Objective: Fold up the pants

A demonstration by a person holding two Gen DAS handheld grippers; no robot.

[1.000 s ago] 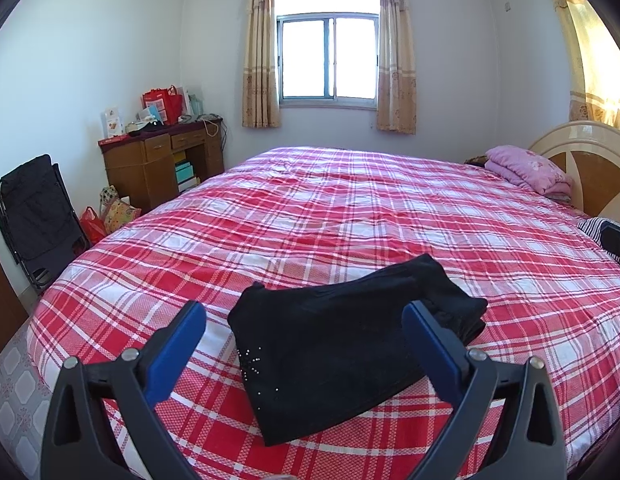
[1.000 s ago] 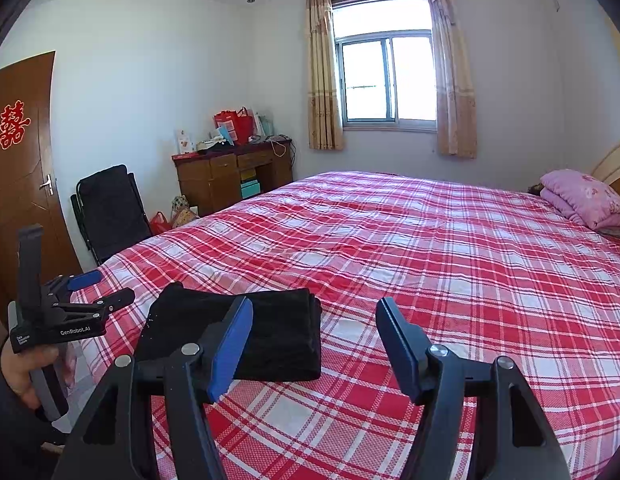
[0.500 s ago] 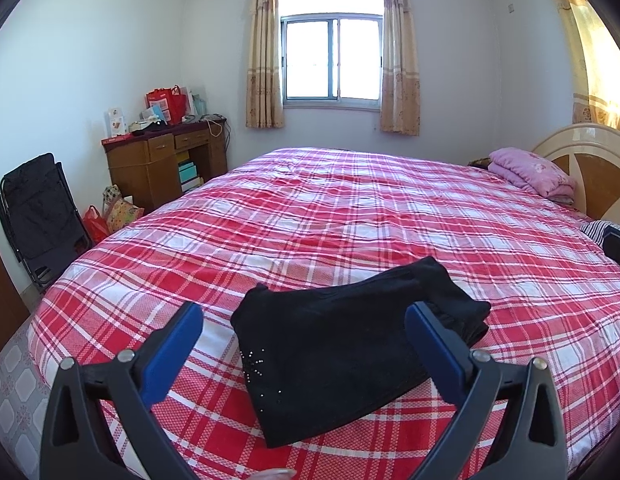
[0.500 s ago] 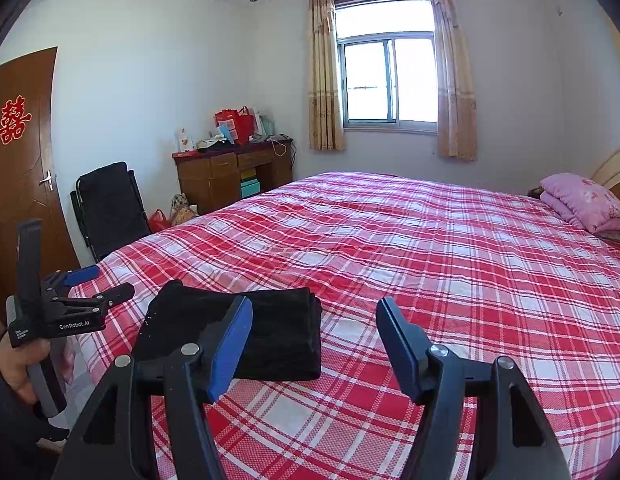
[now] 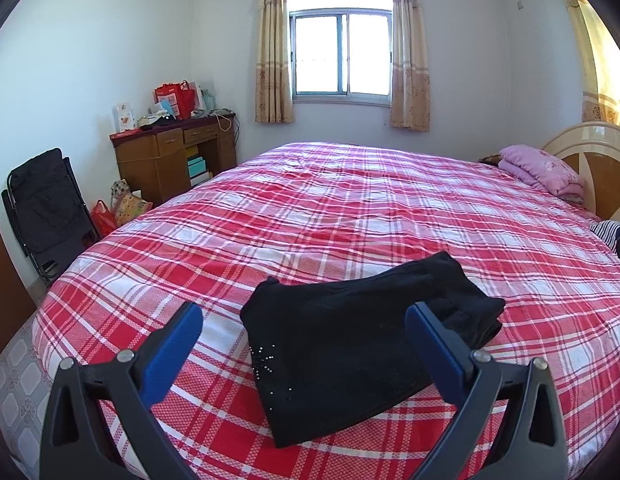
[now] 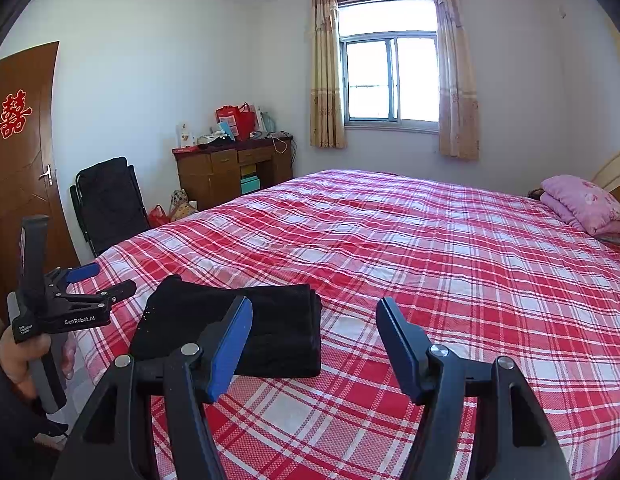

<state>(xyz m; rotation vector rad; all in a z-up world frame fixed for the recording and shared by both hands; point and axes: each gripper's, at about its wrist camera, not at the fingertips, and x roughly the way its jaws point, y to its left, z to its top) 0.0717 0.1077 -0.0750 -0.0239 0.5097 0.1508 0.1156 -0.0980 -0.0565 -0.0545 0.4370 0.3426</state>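
Both fingers of the left gripper [image 5: 304,334] are seen spread wide in the left wrist view, with nothing held between the blue pads [image 5: 172,350]; the tool is raised clear of the cloth. Black pants [image 5: 350,344], already folded into a compact bundle, are observed lying flat on the red plaid bedspread [image 5: 350,208] near its foot edge, framed between the two fingers from this angle. A small cluster of studs is noted on the near left part of the fabric, and stacked layers are visible at the right end. A pink folded blanket [image 5: 542,172] is recorded by the headboard [image 5: 590,148], and a wooden desk [image 5: 170,156] and a black folding chair [image 5: 46,208] are recorded against the left wall. From the right wrist view, the right gripper [image 6: 314,336] is likewise found wide apart and empty, held above the bedspread [image 6: 430,240]. The pants [image 6: 278,328] are seen to its left, partly hidden behind the left finger. The left gripper [image 6: 100,284] is visible at the far left edge, gripped by a hand [image 6: 18,360], just off the corner of the bed and apart from the pants. A brown door [image 6: 22,168] bearing a red paper emblem is noted behind it.
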